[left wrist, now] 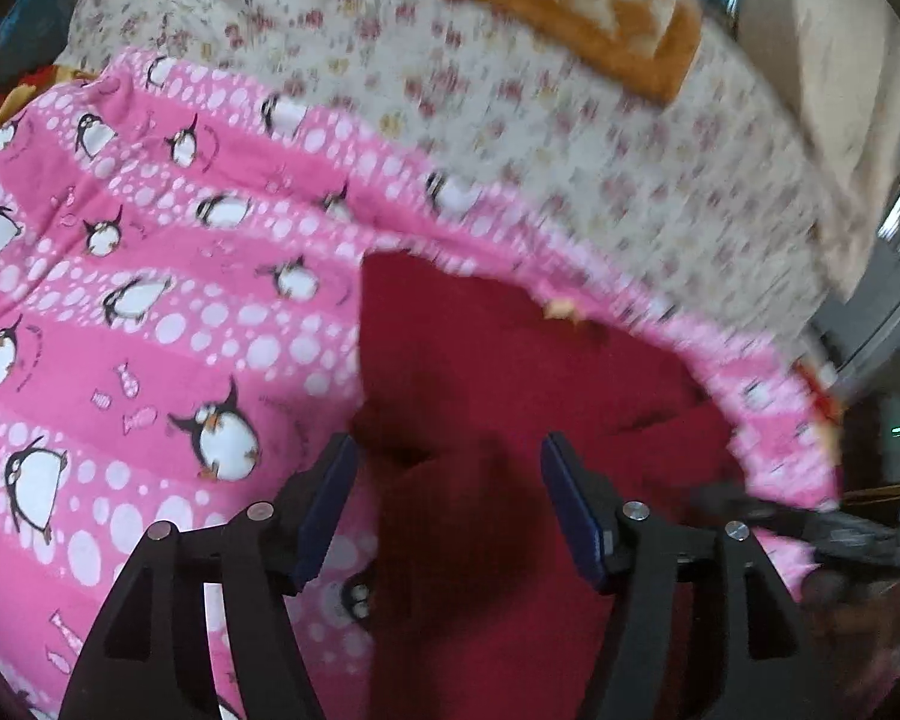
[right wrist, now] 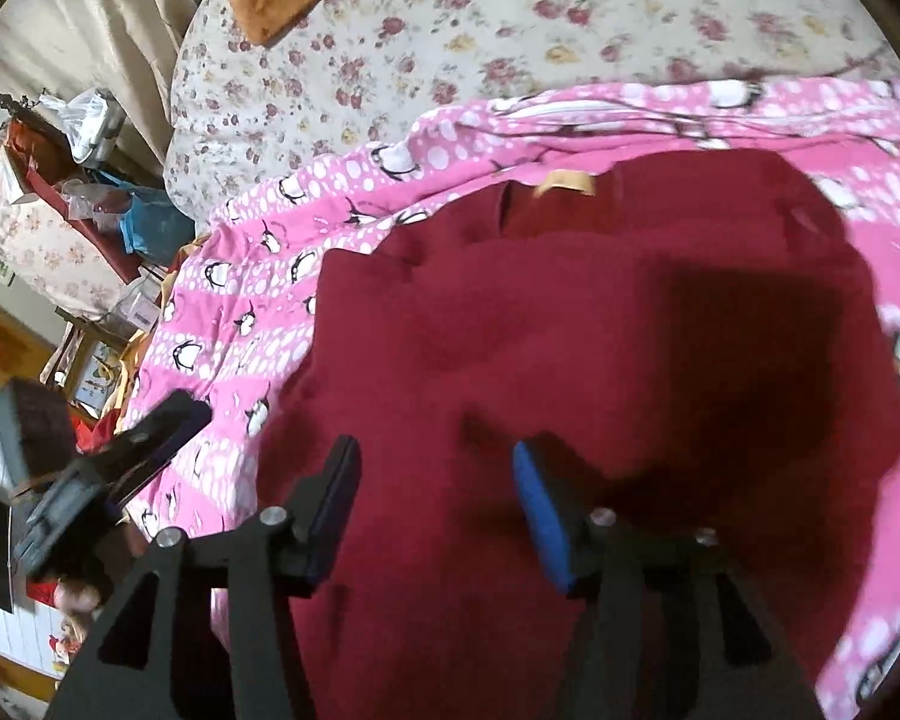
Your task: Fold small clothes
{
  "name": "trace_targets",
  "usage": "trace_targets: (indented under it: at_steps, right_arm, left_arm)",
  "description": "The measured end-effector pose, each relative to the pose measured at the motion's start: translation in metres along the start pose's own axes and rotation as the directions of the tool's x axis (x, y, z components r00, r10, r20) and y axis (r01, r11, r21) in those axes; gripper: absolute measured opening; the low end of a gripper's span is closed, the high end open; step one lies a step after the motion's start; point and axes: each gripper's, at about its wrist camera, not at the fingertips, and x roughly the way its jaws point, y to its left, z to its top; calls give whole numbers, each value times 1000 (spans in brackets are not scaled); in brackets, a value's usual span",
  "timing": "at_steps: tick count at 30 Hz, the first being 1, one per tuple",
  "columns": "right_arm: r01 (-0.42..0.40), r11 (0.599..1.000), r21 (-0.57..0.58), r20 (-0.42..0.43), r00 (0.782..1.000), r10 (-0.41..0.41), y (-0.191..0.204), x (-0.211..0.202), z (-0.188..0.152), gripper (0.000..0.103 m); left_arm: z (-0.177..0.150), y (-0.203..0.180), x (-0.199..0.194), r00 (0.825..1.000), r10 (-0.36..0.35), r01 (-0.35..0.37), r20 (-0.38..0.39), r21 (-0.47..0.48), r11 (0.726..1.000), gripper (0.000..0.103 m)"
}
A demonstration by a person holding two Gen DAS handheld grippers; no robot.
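The dark red garment (right wrist: pixel 570 330) lies spread on a pink penguin-print blanket (left wrist: pixel 120 300), with a floral bedsheet (right wrist: pixel 450 18) beyond it at 12 o'clock. The left gripper (left wrist: pixel 450 468) hangs over the garment's left edge, jaws apart and empty. The right gripper (right wrist: pixel 435 468) hangs over its middle, jaws likewise parted, gripping nothing.

Both claws (left wrist: pixel 447 462) (right wrist: pixel 435 468) apparently open, empty.

The red garment (left wrist: pixel 510 360) runs off the bottom edge in both wrist views, so its near hem stays unseen. Motion blur smears the pink penguin blanket (left wrist: pixel 120 300) along its far edge. The orange cushion (left wrist: pixel 546 6) at the bed's far edge is cropped.
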Motion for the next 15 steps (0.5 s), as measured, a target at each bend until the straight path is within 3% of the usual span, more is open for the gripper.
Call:
trace_targets:
  at_steps: [2,3,6,11,15]
  right_arm:
    - [-2,1000,14,4,1000,2,-8,-12,-8,56]
    - [1,1000,16,5,1000,-1,-10,-15,-10,56]
    - [31,999,15,16,999,-31,-20,-28,-19,56]
    - [133,990,44,98,986,-136,-50,-63,-21,57]
    - [236,964,119,153,955,-252,-82,-84,5,60]
  left_arm:
    - [-4,-5,15,998,42,-40,-50,30,999,41]
    - [-8,-9,22,996,61,-57,-70,54,997,27]
    - [-11,-23,24,993,106,-100,-44,128,987,1]
    - [6,-40,-13,996,-22,10,83,147,989,0]
    - [39,-45,-32,982,-39,14,183,135,991,0]
